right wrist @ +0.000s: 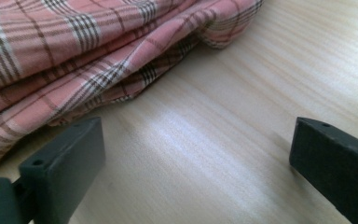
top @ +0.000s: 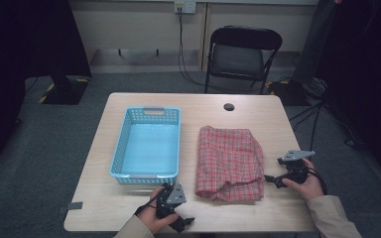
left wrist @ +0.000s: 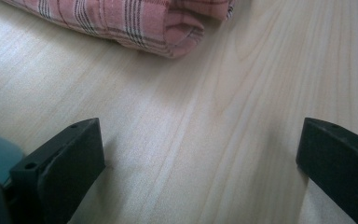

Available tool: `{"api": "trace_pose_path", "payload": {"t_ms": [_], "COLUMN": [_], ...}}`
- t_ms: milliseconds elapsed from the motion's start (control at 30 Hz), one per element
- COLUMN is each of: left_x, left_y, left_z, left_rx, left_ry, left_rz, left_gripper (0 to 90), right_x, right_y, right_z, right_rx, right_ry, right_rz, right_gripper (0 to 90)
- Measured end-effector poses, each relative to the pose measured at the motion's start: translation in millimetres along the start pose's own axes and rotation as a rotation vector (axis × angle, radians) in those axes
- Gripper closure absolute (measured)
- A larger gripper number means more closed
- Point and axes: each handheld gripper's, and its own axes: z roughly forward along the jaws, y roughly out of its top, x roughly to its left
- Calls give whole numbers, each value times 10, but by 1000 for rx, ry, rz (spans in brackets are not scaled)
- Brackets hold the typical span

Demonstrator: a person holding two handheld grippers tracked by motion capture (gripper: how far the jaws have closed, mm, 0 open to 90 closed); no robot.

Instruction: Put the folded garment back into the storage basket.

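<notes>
**Two open grippers beside a folded cloth**

At the near edge of the table (top: 104, 208), the left gripper (top: 184, 223) lies low in the person's left hand (top: 155, 218), just in front of the basket's near right corner. In the left gripper view its two black jaws stand wide apart with only bare wood between them, grasping nothing; a folded corner of the cloth (left wrist: 168, 25) lies ahead of them, well clear of both jaws.

Toward the near right corner, the right hand (top: 310, 186) holds the right gripper (top: 270, 181), which points left at the cloth's right edge. In the right gripper view its jaws are also spread wide and released, with nothing between them; the cloth's layered hem (right wrist: 88, 65) lies just beyond the left jaw, close to it but, as far as can be seen, apart.

The red checked cloth (top: 228, 161) lies folded flat on the right half of the table, between the two grippers. Beside it, on the left half, stands the blue basket (top: 121, 144), apart from the cloth. Farther back, near the far edge, a small round hole (top: 229, 106) sits in the tabletop. Beyond the table stands a black chair (top: 240, 57).
</notes>
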Motion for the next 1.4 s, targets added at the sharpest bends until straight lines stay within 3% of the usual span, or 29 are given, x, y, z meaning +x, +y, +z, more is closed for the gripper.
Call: {"api": "trace_pose_path", "payload": {"t_ms": [533,1400], "left_x": [0,1], "left_y": [0,2], "left_z": [0,6], "left_rx": [0,-2], "left_ry": [0,0], "left_rz": [0,-3], "left_gripper": [0,0], "right_x": [15,182], "right_y": [234,611], "right_z": [-228,-154], "right_rx": [-82,-121], "right_ry": [-22,28], "right_rz": [-27,-94], "right_gripper": [26,17]}}
